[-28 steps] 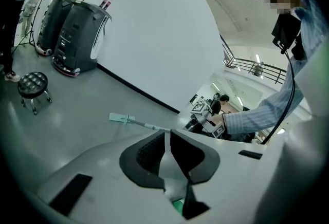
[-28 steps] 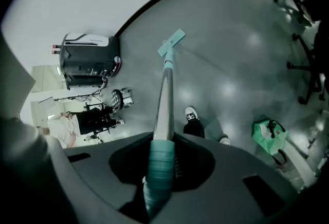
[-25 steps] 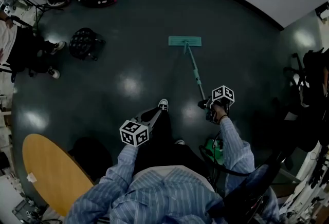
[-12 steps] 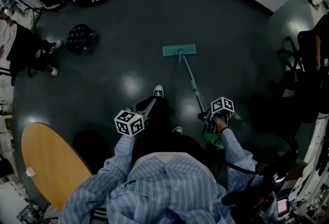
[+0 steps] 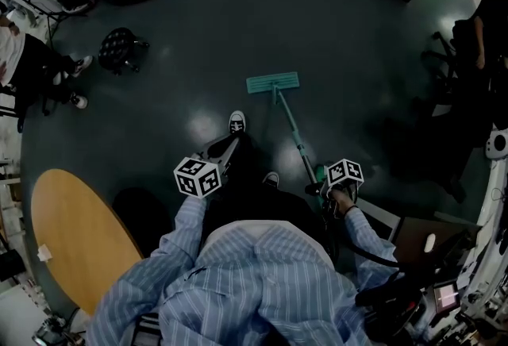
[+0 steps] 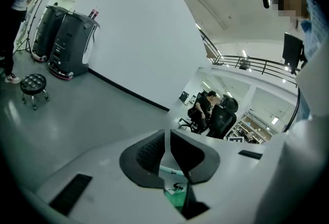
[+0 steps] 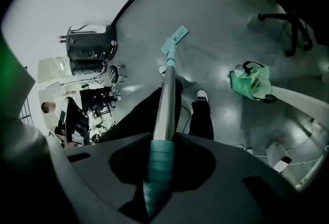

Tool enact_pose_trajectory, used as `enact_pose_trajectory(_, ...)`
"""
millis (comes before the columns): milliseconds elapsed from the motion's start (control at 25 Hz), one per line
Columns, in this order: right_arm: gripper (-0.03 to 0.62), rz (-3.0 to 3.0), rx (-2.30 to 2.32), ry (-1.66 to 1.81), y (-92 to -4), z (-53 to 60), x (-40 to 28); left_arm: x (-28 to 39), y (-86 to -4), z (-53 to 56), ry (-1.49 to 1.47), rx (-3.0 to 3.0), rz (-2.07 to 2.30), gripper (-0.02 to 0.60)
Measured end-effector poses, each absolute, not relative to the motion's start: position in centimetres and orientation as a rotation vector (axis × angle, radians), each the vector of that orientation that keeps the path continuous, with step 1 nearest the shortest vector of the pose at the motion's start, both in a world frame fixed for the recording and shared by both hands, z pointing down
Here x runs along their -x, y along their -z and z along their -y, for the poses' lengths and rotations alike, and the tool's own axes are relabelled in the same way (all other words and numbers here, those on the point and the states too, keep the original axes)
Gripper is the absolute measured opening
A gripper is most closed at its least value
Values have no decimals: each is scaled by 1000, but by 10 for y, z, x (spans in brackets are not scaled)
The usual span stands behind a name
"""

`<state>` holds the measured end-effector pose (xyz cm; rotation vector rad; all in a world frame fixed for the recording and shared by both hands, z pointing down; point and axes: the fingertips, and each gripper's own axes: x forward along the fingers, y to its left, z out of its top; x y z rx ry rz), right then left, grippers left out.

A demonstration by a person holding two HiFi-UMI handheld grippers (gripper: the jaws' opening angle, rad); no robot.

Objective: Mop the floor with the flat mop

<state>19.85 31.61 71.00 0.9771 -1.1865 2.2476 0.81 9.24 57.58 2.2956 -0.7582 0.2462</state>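
The flat mop's teal head (image 5: 273,82) lies flat on the dark floor ahead of the person's shoes. Its thin handle (image 5: 292,130) slants back to my right gripper (image 5: 324,190), which is shut on it. In the right gripper view the metal handle (image 7: 167,94) and its teal grip (image 7: 159,166) run out between the jaws to the mop head (image 7: 175,39). My left gripper (image 5: 226,152) hangs over the person's forward leg, apart from the mop. In the left gripper view that gripper (image 6: 167,141) has its jaws together with nothing between them.
A black stool (image 5: 115,50) stands at the far left near a seated person (image 5: 32,67). A round wooden table (image 5: 71,233) is at the near left. A green bag (image 7: 251,81) lies on the floor, with office chairs (image 7: 288,17) to the right. Black machines (image 6: 67,38) stand against the wall.
The mop head now lies closer to the person's forward shoe than a second ago. The right gripper has kept its hold on the handle and drawn nearer the body.
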Motion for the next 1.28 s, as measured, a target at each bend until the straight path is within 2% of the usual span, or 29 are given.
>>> enact_pose_trajectory(560, 72, 1184, -937, -2307, -690, -419, -205, 9, -558, -167, -196, -2335, 833, 35)
enact_pose_trajectory(1280, 81, 1237, -903, -2384, -688, -436, -183, -19, -533, -181, -281, -2434, 726, 35)
